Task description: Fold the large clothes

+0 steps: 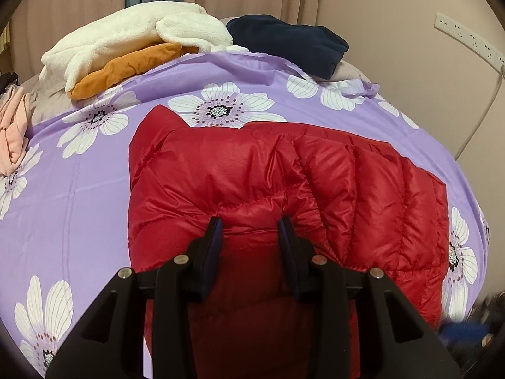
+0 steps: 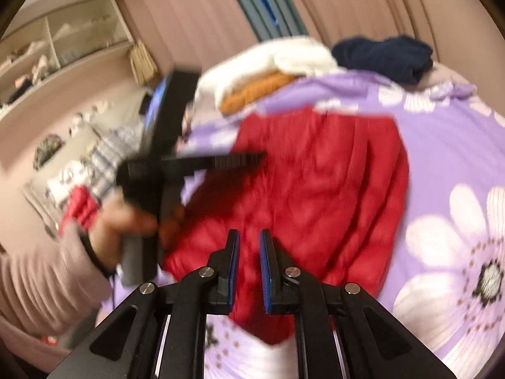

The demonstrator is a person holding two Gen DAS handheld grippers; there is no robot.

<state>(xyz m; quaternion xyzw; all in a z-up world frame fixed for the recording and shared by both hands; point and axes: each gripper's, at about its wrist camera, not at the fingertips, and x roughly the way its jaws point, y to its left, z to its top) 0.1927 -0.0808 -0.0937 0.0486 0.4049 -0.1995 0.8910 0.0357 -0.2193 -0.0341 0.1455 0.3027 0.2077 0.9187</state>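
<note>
White fleece [image 1: 126,44], navy bundle [image 1: 290,41] — behind red jacket [image 1: 252,173]

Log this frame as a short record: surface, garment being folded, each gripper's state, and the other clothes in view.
surface: purple floral bedsheet
garment: red quilted puffer jacket, lying partly folded on the sheet
left gripper: jaws clamped on a bunched fold of the jacket
right gripper: jaws shut, nothing between them, above the jacket's near edge
other clothes: cream fleece, orange garment, navy garment at the far end
</note>
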